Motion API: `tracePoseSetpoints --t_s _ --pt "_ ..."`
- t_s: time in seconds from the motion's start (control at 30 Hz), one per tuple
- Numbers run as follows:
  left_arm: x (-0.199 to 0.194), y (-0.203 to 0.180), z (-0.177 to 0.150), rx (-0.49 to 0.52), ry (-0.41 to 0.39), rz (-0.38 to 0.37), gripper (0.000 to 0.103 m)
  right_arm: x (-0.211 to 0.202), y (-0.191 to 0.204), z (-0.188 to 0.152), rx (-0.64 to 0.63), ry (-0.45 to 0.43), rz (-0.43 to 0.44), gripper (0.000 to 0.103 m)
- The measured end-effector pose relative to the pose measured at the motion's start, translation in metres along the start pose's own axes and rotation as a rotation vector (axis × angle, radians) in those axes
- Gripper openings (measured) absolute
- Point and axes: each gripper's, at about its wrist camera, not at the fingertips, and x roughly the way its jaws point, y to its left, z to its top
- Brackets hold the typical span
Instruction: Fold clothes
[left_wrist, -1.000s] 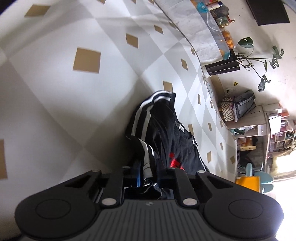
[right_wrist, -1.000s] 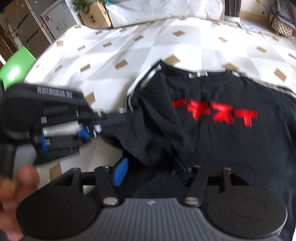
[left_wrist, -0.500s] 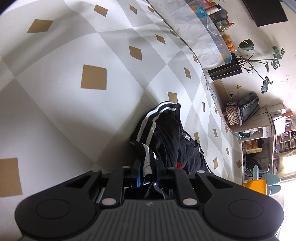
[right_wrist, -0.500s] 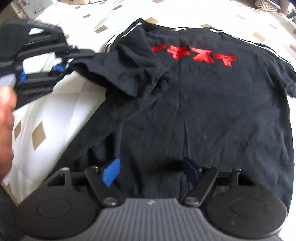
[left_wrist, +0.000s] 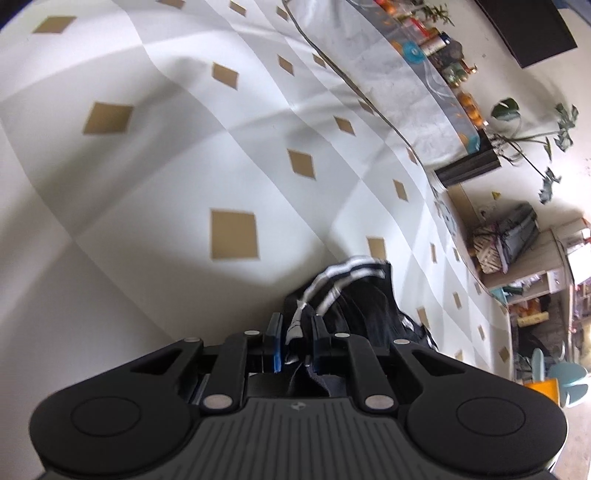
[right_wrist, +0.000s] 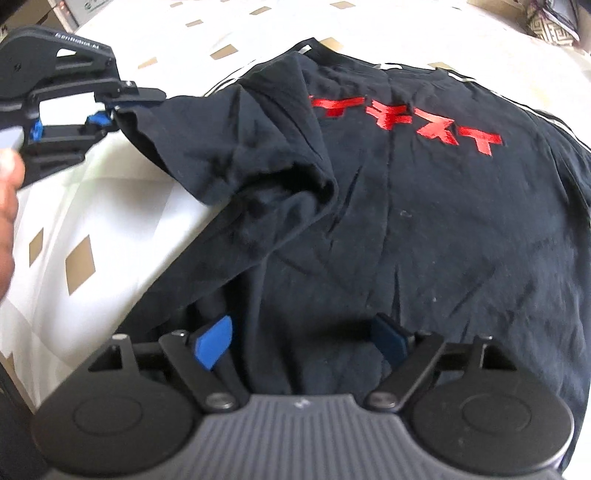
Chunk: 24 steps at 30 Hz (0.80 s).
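While a cluttered shelf (left_wrist: 436, 40) and a plant (left_wrist: 532, 136) are seen at the upper right of the left wrist view, a black T-shirt (right_wrist: 388, 206) is spread on the white cloth with tan diamonds (right_wrist: 74, 229). Its sleeve (right_wrist: 173, 125) is clamped by the left gripper (right_wrist: 110, 110) at upper left. The right gripper (right_wrist: 303, 339) is opening above the hem, its pads off the cloth. Red characters (right_wrist: 402, 118) cannot be read

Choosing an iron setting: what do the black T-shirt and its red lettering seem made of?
Black T-shirt: likely matte cotton-type knit; it creases softly with no sheen. Red lettering: possibly embroidered or printed; too blurred to tell.
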Motion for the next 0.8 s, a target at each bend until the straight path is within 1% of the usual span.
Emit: tracePoseSetpoints --t_s 0.23,0.37,0.53,0.6,0.8 --pt "0.008 0.012 0.029 -0.039 -0.054 0.037 0.012 0.002 0.003 -0.001 -0.025 -0.003 -0.004 0.09" --pt "0.014 0.017 0.046 -0.041 -0.094 0.067 0.012 0.004 0.005 -0.001 -0.039 -0.003 -0.014 0.093" --pt "0.022 0.022 0.071 -0.061 -0.135 0.069 0.012 0.006 0.008 -0.002 -0.06 -0.005 -0.025 0.097" --pt "0.024 0.022 0.08 -0.051 -0.151 0.076 0.012 0.007 0.008 -0.003 -0.069 -0.007 -0.029 0.098" --pt "0.039 0.026 0.099 -0.065 -0.16 0.087 0.012 0.006 0.009 -0.005 -0.09 -0.01 -0.043 0.099"
